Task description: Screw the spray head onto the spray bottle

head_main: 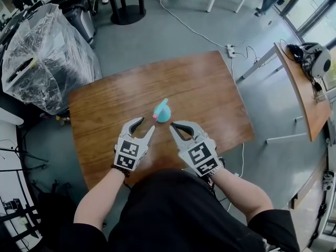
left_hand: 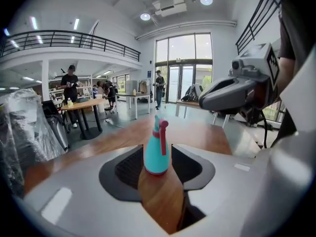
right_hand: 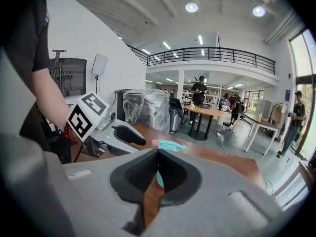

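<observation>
One teal spray bottle (left_hand: 157, 154), pink trigger (left_hand: 163, 137), standing upright on wooden table (head_main: 210, 88)

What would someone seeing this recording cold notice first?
A teal spray bottle with a pink trigger stands upright near the middle of the wooden table. On the near side of it hover the left gripper, jaws apart and empty, and the right gripper, jaws shut. Neither touches the bottle.
</observation>
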`<action>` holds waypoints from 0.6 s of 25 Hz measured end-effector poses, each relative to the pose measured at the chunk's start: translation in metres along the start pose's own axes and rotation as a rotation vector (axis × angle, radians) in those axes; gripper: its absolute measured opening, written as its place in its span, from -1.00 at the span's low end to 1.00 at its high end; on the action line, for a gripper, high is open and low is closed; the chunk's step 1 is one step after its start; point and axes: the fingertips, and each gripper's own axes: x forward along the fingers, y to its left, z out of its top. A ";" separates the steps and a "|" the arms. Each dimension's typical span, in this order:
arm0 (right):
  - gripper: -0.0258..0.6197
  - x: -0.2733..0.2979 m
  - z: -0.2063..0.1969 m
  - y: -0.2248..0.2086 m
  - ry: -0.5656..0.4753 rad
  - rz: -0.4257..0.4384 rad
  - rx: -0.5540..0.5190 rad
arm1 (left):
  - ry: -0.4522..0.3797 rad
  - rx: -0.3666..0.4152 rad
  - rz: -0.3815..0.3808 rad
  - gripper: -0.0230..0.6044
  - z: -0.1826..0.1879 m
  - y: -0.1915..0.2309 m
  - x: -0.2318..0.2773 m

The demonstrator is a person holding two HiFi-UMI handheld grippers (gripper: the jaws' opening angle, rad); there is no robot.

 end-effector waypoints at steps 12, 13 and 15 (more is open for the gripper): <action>-0.94 0.000 0.011 0.003 -0.078 -0.033 0.042 | -0.092 -0.046 -0.101 -0.90 0.039 -0.042 -0.017; -0.94 0.000 0.012 0.003 -0.080 -0.031 0.042 | -0.095 -0.049 -0.104 -0.90 0.041 -0.044 -0.017; -0.94 0.001 0.013 0.005 -0.080 -0.027 0.045 | -0.103 -0.052 -0.104 -0.90 0.045 -0.046 -0.017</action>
